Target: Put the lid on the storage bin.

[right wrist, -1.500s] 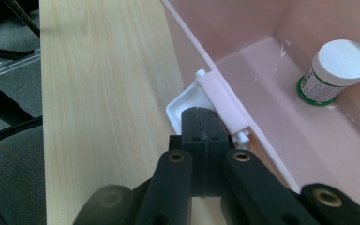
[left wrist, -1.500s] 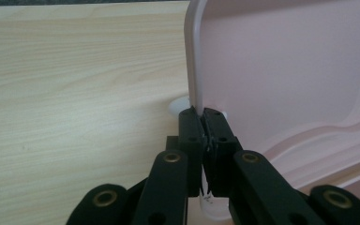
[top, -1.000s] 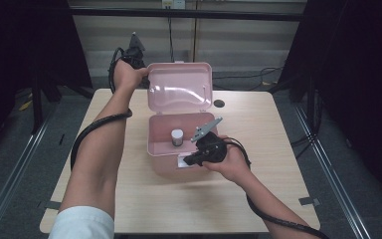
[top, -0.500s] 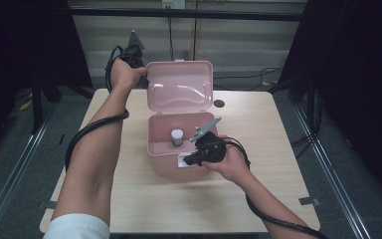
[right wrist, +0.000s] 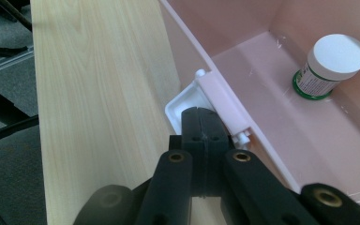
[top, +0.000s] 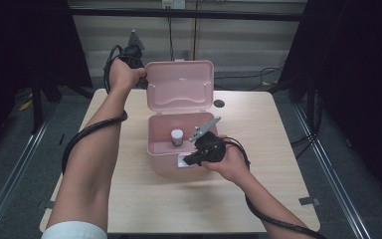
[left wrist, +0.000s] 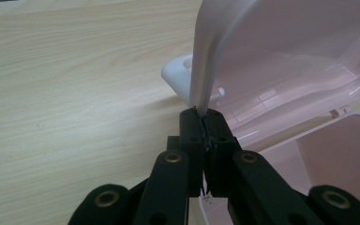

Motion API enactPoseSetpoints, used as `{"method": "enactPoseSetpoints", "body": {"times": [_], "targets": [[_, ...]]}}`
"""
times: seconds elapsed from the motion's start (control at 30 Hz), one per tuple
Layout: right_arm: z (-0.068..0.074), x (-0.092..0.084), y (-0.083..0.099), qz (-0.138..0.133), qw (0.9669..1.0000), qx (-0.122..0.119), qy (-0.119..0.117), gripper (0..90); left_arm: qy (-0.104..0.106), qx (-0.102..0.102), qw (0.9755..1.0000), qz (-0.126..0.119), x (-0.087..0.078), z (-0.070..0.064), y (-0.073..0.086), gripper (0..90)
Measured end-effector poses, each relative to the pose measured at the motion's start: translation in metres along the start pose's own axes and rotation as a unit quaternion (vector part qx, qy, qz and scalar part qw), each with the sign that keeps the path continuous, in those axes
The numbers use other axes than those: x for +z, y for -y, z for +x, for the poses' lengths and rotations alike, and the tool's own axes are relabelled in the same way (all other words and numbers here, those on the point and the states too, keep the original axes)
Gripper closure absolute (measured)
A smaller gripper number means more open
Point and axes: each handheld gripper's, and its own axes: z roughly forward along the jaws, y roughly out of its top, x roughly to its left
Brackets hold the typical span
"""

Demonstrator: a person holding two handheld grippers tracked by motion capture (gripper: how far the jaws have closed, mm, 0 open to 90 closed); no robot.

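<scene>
Pink box (top: pixel 179 159) sits mid-table (top: pixel 258 199), lid (top: pixel 180 85) swung up and standing near upright on the far side. Left gripper (top: pixel 142 77) is at the lid's left edge; in the left gripper view its jaws are pinched nearly together on the lid's thin rim (left wrist: pixel 201 89), so it's clamped on the lid. Right gripper (top: pixel 188 160) is at the box's near front wall, by the white latch (right wrist: pixel 187 105). Right gripper view: jaws fully closed against each other, tips resting at the latch tab; nothing visibly between them, and I can't tell if the tips actually press on it. Inside the box, a small bottle (top: pixel 177 137) with a white cap and green-trimmed label stands upright on the floor, apart from both grippers. A small dark disc (top: pixel 219 103) lies on the table right of the lid.
</scene>
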Motion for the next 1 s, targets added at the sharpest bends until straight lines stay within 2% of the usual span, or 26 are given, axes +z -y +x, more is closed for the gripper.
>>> {"method": "enactPoseSetpoints", "body": {"times": [0.4, 0.67, 1.0], "targets": [[0.002, 0.000, -0.001, 0.004, 1.0000, 0.003, 0.004, 90.0, 0.004, 0.006, 1.0000, -0.005, -0.007, -0.002, 0.008, 87.7], [0.002, 0.000, -0.002, 0.007, 0.9999, 0.005, 0.007, 90.0, -0.001, 0.018, 0.9998, -0.007, -0.010, -0.005, 0.013, 87.7], [0.002, 0.000, -0.002, 0.009, 0.9999, 0.004, 0.008, 90.0, 0.005, 0.012, 0.9999, -0.011, -0.012, -0.005, 0.016, 87.6]]}}
